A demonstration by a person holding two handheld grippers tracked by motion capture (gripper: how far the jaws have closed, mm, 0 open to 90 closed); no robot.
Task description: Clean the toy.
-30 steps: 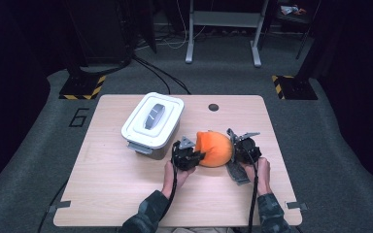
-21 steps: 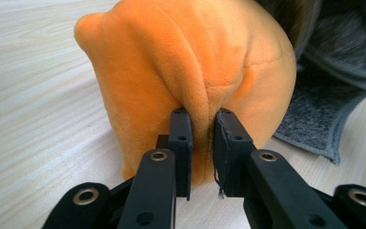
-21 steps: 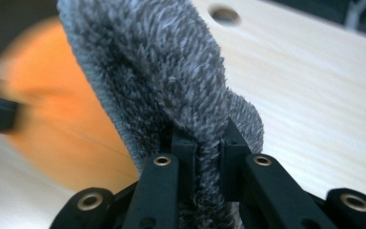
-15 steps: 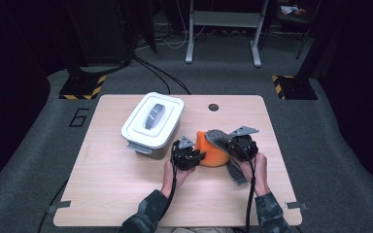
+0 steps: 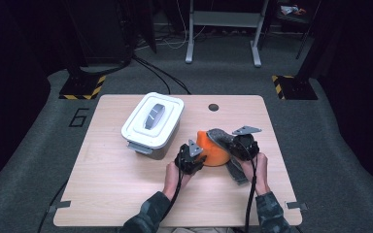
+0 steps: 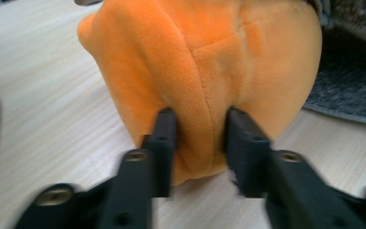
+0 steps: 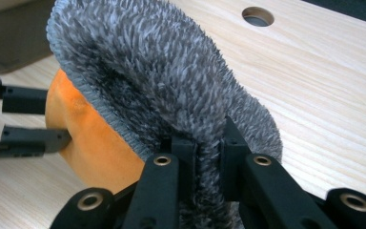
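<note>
On my left, the white lidded box (image 5: pixel 151 126) sits on the table (image 5: pixel 107 194) exactly where it was a second ago. Next comes my left gripper (image 6: pixel 198 126): its jaws have just been closing and now pinch a fold of the orange plush (image 6: pixel 205 71), which bulges up and away beyond the tips. A second ago the plush lay rounder and lower; now its grey furry cuff (image 7: pixel 171 90) has been lifted and pulled open toward the right. My right gripper (image 7: pixel 208 143) has risen since then; its jaws are clamped on the cuff's edge, fur standing up just ahead of the tips. In the high view the plush (image 5: pixel 212 148) runs across between left gripper (image 5: pixel 190 158) and right gripper (image 5: pixel 244 145), long axis side to side, orange end at left, cuff tilted up at right.
</note>
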